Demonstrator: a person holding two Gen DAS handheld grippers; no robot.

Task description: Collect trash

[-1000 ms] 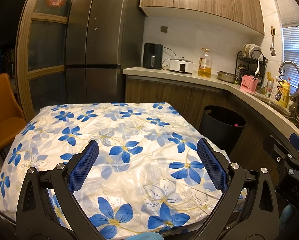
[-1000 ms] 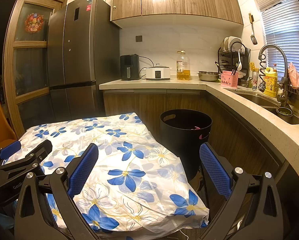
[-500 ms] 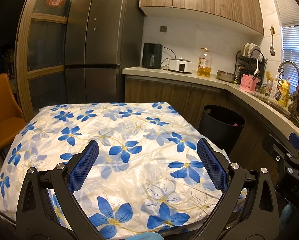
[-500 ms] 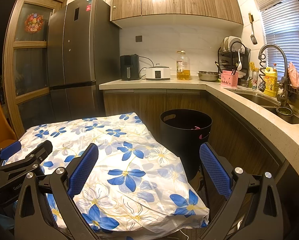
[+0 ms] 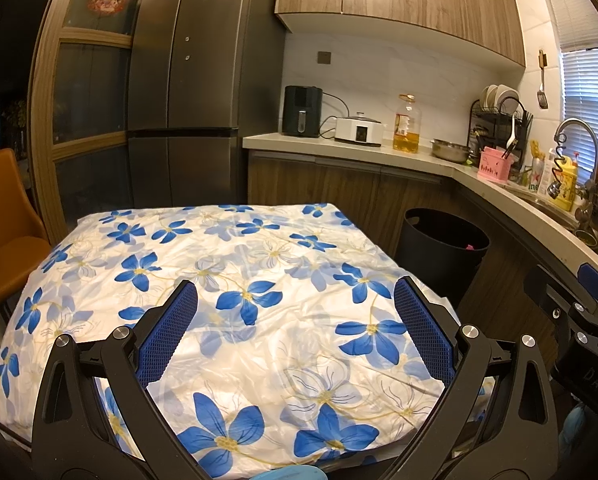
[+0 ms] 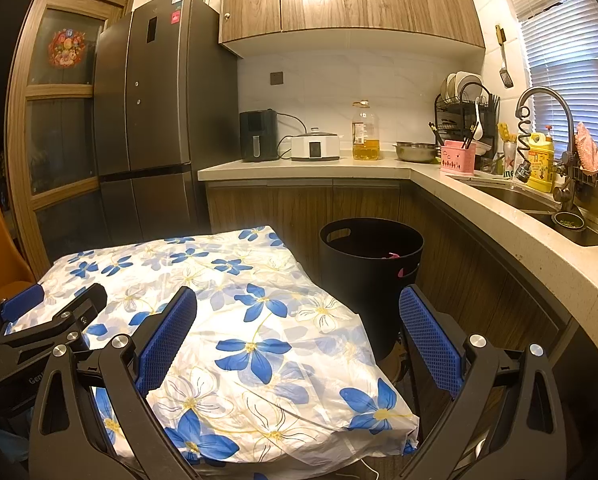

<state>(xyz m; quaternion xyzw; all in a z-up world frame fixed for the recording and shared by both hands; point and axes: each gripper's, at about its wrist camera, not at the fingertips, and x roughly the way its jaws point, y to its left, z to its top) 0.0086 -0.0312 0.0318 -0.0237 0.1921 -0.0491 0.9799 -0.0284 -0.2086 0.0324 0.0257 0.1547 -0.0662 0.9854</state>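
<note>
Left gripper (image 5: 295, 304): fills the lower part of the left wrist view, both blue-padded fingers spread wide with nothing between them, held level above the near edge of the table and aimed across it toward the refrigerator.
Right gripper (image 6: 297, 310): low in the right wrist view, jaws wide apart and empty, poised over the table's right corner; its right finger lines up in front of the trash bin.
Each gripper in the other's view: the right one shows at the right edge of the left wrist view, the left one at the lower left of the right wrist view, so the two sit side by side, near each other but apart.
Table (image 5: 259, 264): centre of both views, covered by a white cloth with blue flowers; I see no loose items on the cloth.
Trash bin (image 6: 369, 248): black, round, with handle cut-outs, standing on the floor just right of the table and against the wooden counter cabinets; something pink (image 6: 393, 256) shows at its inner rim.
Trash: apart from that pink bit in the bin, none can be made out.
Refrigerator (image 5: 195, 92): dark, upper left of centre.
Orange chair (image 5: 3, 224): left edge of the frame, beside the table.
Sink and faucet (image 6: 547, 120): right side, on the counter.
</note>
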